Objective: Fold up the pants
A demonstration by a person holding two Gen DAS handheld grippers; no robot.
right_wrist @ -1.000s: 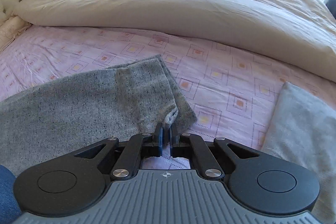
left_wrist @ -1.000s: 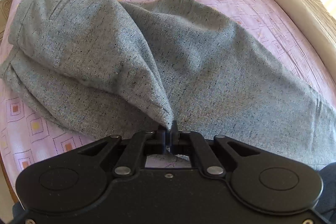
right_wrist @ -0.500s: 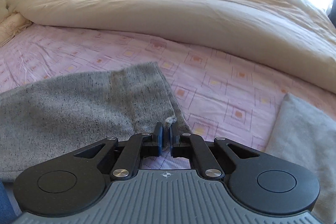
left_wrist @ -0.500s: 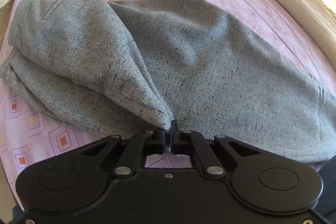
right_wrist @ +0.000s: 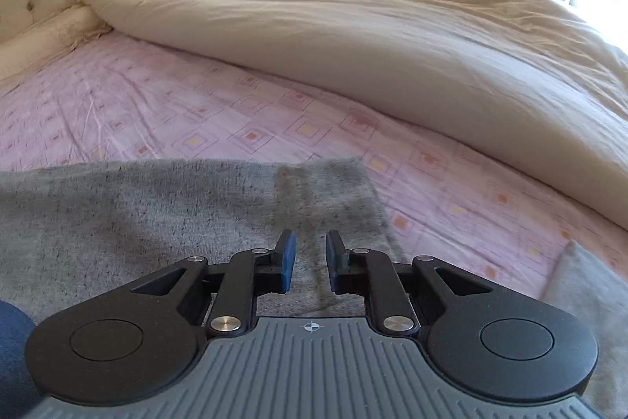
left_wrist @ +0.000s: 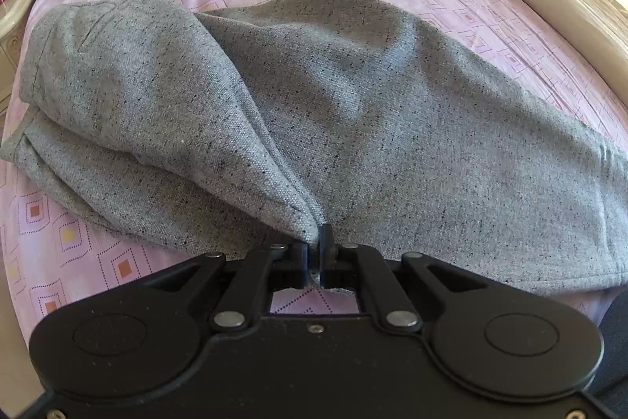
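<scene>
left hand-held gripper [left_wrist: 314,254] just easing off, pants [left_wrist: 353,112] corner between its jaws; right hand-held gripper [right_wrist: 310,258] just let go, hanging over the cuff

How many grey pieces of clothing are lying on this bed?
2: the grey pants spread across the pink sheet, and a paler grey cloth at the right edge, mostly cut off. More may lie out of view.

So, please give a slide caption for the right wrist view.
Right gripper, jaws just opened and empty, above the grey pants on the pink bed sheet.
</scene>
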